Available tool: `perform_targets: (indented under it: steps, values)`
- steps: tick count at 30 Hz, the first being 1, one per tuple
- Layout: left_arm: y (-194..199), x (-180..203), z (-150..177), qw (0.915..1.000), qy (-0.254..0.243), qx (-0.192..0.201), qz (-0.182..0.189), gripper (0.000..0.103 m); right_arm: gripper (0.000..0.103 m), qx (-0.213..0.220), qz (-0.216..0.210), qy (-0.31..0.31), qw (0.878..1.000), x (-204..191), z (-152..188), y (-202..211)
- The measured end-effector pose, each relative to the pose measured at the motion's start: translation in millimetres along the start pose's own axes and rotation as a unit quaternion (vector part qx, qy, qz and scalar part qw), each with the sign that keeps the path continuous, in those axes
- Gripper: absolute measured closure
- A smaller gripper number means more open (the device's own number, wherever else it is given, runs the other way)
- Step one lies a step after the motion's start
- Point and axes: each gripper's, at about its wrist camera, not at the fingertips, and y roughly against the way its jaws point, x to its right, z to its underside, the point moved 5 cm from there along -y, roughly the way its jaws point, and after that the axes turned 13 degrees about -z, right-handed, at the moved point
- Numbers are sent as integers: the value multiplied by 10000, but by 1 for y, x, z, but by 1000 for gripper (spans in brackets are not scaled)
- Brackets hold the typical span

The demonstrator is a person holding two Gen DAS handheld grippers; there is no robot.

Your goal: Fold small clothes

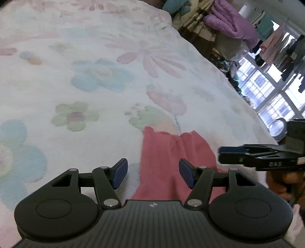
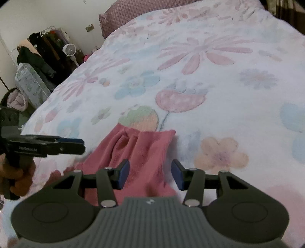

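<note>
The left gripper (image 1: 153, 174) hovers low over the near left part of a pink knitted garment (image 1: 167, 164), its blue-padded fingers (image 1: 120, 172) spread apart with nothing between them. The right gripper (image 2: 150, 174) hangs over the garment's near right part, its fingers (image 2: 123, 174) likewise released and empty. Each tool appears side-on in the other's view, held level in a bare hand (image 2: 16, 176). The garment lies rumpled on a white bedspread (image 2: 219, 80) printed with pastel flowers, its ribbed edge pointing far. A mauve pillow (image 2: 122, 17) sits at the far end. Left of the bed stand a clothes rack (image 2: 45, 45) and small white fan (image 2: 69, 50); to the right, a barred window (image 1: 274, 89) with hanging laundry (image 1: 272, 43).
</note>
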Motion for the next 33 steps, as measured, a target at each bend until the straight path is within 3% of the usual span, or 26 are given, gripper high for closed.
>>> perform_targets:
  steps: [4,5,6,7,8,15,23,28,33]
  values:
    - [-20,4,0,9997,-90,-220,51,31,57,-19,-145,-323,9994,14,-6,-16]
    - [-23,5,2,9995,-111,-265,91,38,64,-62,-191,-376,9991,16,-6,-19]
    - [-25,5,4,9995,-143,-271,119,62,74,-126,-246,-400,9988,17,-5,-22]
    - [-27,5,3,9994,-170,-271,92,77,98,-180,-307,-390,9986,17,-3,-23]
    - [-27,4,4,9994,-150,-291,69,94,103,-186,-327,-364,9986,17,-3,-23]
    - [-1,-3,5,9986,212,51,486,98,103,229,-529,-513,9970,21,1,3]
    - [55,1,22,9946,303,396,905,98,103,624,-1069,-372,9916,-14,17,55]
    - [92,11,63,9911,178,542,1202,98,103,702,-1550,-22,9854,-55,56,98]
    - [104,11,112,9919,193,445,1174,98,103,561,-1576,27,9859,-70,106,117]
